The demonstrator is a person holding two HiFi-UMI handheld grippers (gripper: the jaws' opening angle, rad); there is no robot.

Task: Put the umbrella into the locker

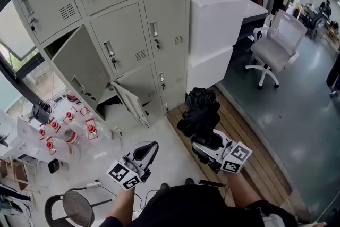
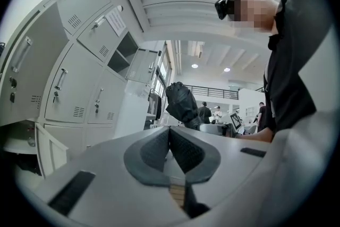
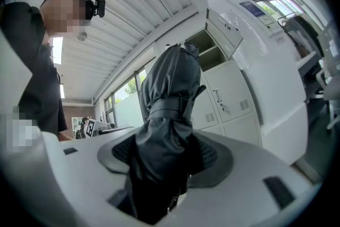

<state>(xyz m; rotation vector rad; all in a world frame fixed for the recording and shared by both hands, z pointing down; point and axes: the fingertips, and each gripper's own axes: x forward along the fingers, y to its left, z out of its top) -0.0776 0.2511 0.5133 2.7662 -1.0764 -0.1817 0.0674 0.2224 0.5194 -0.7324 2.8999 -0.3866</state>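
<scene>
Bright, even daylight; gripper views fisheye-warped w/ dark vignetted corners.

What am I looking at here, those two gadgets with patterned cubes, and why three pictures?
No robot here: a person holds a two-jaw gripper in each hand. One picture comes from a camera on the person's head, looking down; the other two come from cameras riding on the grippers. The right gripper is clamped on a folded black umbrella. The left gripper is shut and empty. Ahead stand grey lockers, some doors open. Red-capped bottles sit low at the left.
</scene>
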